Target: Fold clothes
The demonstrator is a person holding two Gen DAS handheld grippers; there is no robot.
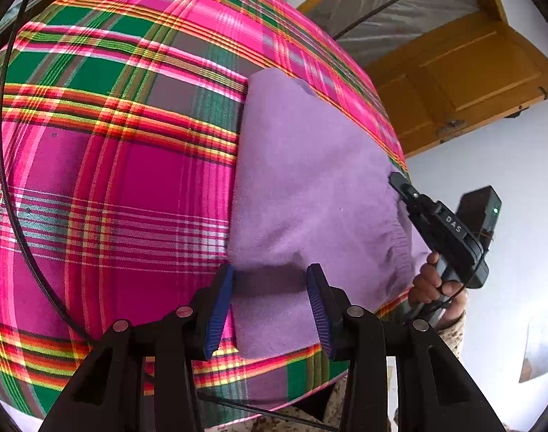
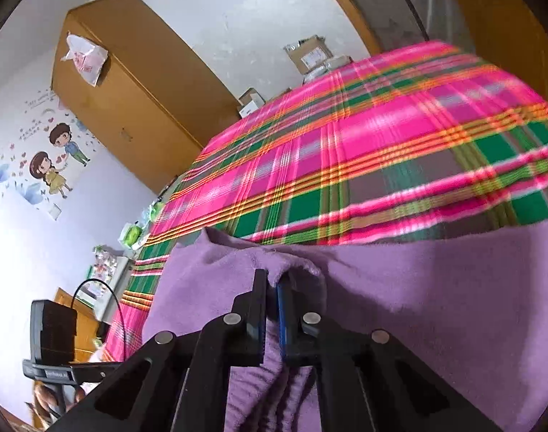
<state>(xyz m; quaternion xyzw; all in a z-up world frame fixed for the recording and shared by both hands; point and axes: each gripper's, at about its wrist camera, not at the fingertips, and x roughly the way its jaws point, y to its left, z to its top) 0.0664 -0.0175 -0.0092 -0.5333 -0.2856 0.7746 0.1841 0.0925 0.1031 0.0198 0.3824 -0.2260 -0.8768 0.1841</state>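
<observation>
Purple fleece garment (image 1: 310, 187), soft and bunched, was laid on the plaid bedcover (image 1: 111, 165), its near edge cut off behind the left gripper (image 1: 270, 309), whose blue pads stood half-spread astride it, while a fold was pinched tight in the right gripper (image 2: 272, 309).

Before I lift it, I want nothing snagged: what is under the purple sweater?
The purple sweater lies on the plaid bedsheet, which shows all around it. Whatever sits directly beneath the folded layers is covered and cannot be seen.
</observation>
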